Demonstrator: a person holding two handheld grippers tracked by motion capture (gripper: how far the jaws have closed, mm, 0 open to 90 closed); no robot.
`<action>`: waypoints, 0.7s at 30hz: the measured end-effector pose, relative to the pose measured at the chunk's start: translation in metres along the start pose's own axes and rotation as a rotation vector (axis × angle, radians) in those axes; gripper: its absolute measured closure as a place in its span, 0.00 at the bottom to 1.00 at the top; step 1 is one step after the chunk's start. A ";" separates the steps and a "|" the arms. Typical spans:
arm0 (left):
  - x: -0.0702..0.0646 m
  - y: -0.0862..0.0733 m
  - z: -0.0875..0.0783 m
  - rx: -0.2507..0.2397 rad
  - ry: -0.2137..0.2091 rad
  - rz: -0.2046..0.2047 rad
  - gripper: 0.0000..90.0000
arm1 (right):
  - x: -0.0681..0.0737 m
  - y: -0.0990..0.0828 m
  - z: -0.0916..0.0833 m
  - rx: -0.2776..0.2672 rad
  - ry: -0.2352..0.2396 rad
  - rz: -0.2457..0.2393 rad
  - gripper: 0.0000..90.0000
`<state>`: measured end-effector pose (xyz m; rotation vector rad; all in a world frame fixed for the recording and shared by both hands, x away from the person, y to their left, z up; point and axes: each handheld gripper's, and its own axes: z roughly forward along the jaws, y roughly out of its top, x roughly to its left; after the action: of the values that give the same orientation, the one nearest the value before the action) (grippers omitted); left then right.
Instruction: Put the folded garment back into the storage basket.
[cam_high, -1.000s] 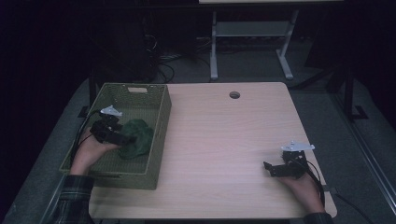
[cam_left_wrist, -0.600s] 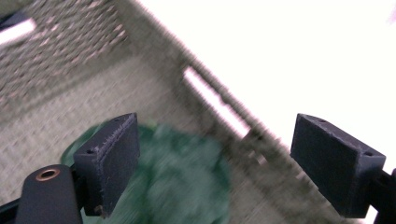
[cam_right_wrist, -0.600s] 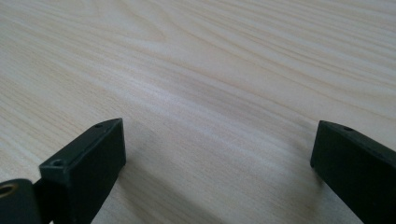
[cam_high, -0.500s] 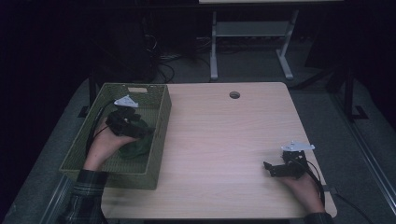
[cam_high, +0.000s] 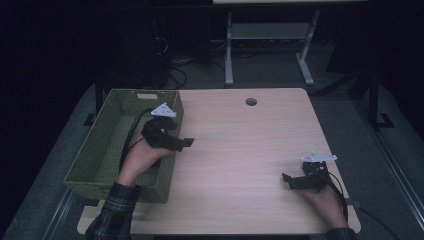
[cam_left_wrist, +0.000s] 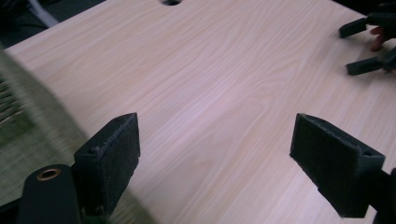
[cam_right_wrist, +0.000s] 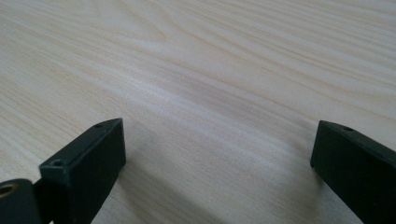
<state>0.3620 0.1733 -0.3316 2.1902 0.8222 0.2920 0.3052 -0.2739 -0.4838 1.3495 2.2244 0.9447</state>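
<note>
A green woven basket (cam_high: 95, 145) stands on the left part of the light wooden table (cam_high: 240, 150). My left gripper (cam_high: 186, 143) hovers over the basket's right rim, jaws pointing right across the table. In the left gripper view it (cam_left_wrist: 215, 140) is open with nothing but bare wood between the pads, and the blurred basket rim (cam_left_wrist: 28, 135) lies at the lower left. My right gripper (cam_high: 288, 180) rests near the front right corner, open and empty, also seen as (cam_right_wrist: 219, 140) over bare wood. The right gripper (cam_left_wrist: 366, 46) appears far off in the left gripper view.
A round cable hole (cam_high: 251, 101) sits near the table's far edge. Behind the table stand a white desk frame (cam_high: 270, 50) and cables on the dark floor. A plaid sleeve (cam_high: 117, 215) comes in at the bottom left.
My left gripper rose from inside the basket, where it was at a dark green cloth, and moved right over the rim. The cloth is out of sight now. The right gripper stayed still.
</note>
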 end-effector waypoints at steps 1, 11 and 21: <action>0.000 0.000 0.000 0.000 0.000 0.000 0.17 | 0.000 0.000 0.000 0.000 0.000 0.000 0.03; -0.029 0.000 0.038 -0.005 -0.008 0.019 0.17 | 0.000 0.000 0.000 0.000 0.000 0.000 0.03; -0.045 -0.016 0.070 -0.013 0.005 0.022 0.17 | 0.000 0.000 0.000 0.000 0.000 0.001 0.03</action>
<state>0.3514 0.1117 -0.3886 2.1881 0.7974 0.3124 0.3051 -0.2738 -0.4838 1.3504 2.2244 0.9448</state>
